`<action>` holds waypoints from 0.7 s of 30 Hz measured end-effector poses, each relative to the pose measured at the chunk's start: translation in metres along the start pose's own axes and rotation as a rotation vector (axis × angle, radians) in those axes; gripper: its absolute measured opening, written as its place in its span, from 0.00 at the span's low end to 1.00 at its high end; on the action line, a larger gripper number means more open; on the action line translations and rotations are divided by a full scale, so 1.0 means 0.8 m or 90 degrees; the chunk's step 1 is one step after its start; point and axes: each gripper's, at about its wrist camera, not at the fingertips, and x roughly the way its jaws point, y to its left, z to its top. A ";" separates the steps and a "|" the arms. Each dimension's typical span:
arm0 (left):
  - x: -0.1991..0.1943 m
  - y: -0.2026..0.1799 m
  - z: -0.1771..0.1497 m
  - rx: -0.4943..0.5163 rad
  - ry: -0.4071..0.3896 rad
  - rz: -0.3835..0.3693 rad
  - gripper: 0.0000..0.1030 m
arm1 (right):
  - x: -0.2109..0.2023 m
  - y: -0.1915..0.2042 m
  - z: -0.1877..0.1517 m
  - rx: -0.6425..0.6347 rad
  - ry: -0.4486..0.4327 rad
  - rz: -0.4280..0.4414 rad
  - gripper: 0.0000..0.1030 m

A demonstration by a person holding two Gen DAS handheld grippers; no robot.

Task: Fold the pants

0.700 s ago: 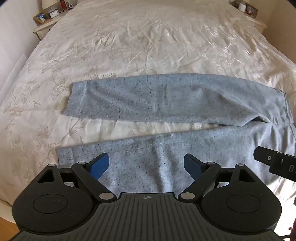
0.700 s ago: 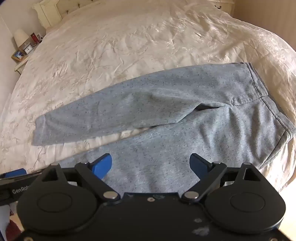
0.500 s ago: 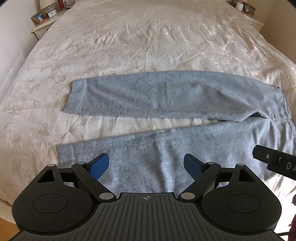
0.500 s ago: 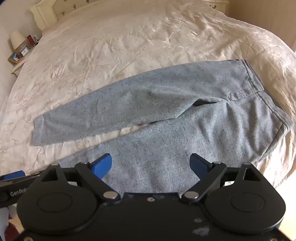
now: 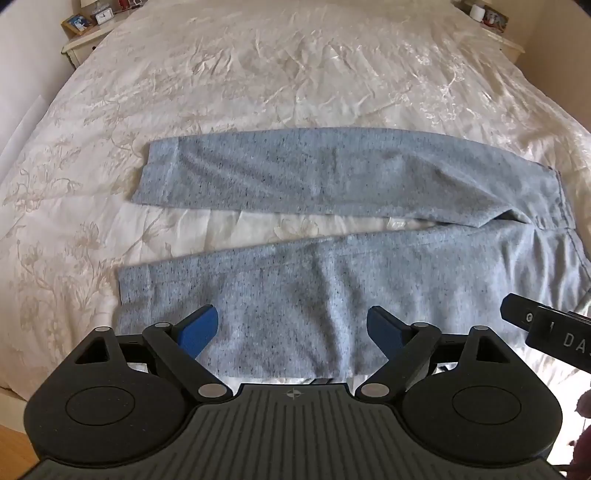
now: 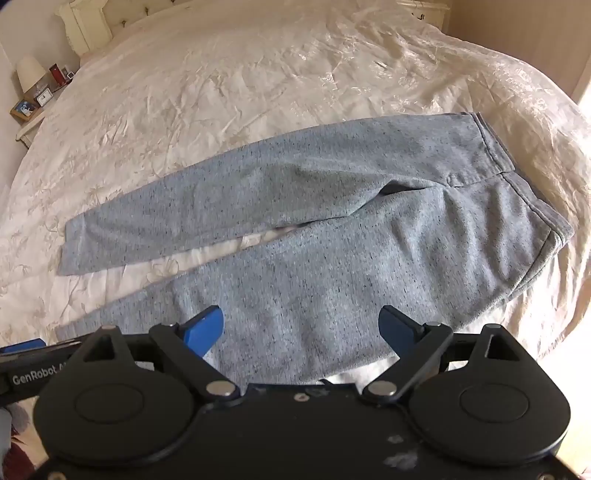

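Grey speckled pants (image 5: 332, 192) lie flat on the cream bedspread (image 5: 258, 74), legs spread apart toward the left, waistband (image 6: 495, 147) at the right. My left gripper (image 5: 291, 325) hovers open above the near leg, close to its cuff (image 5: 135, 288), nothing between its blue pads. My right gripper (image 6: 301, 328) hangs open over the near leg's thigh part of the pants (image 6: 332, 266), also holding nothing. The right gripper's body (image 5: 546, 332) shows at the right edge of the left wrist view. The left gripper's body (image 6: 22, 369) shows at the left edge of the right wrist view.
A nightstand (image 5: 88, 37) with a clock and photo frame stands at the bed's far left, another nightstand (image 5: 495, 26) at the far right. A lamp (image 6: 31, 72) sits beside the headboard (image 6: 85, 22). Wooden floor (image 5: 14, 454) shows below the bed's near edge.
Both grippers have shifted slightly toward the pants, so the garment sits a little lower and larger in each view. The jaws stay wide and the pants lie unmoved.
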 end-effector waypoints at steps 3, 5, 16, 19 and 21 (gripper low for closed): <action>-0.002 0.005 -0.003 -0.003 0.000 -0.001 0.85 | -0.003 0.002 -0.002 -0.003 0.002 0.000 0.93; -0.003 0.007 -0.002 -0.006 -0.002 -0.002 0.85 | -0.005 0.004 -0.002 -0.006 0.003 0.000 0.93; -0.005 0.008 0.000 -0.002 -0.011 -0.006 0.85 | -0.008 0.009 -0.008 -0.004 -0.012 -0.006 0.93; -0.005 0.007 -0.001 -0.002 -0.010 -0.008 0.85 | -0.008 0.008 -0.010 0.001 -0.013 -0.007 0.93; -0.005 0.006 -0.001 0.000 -0.010 -0.008 0.85 | -0.008 0.009 -0.013 0.005 -0.014 -0.008 0.93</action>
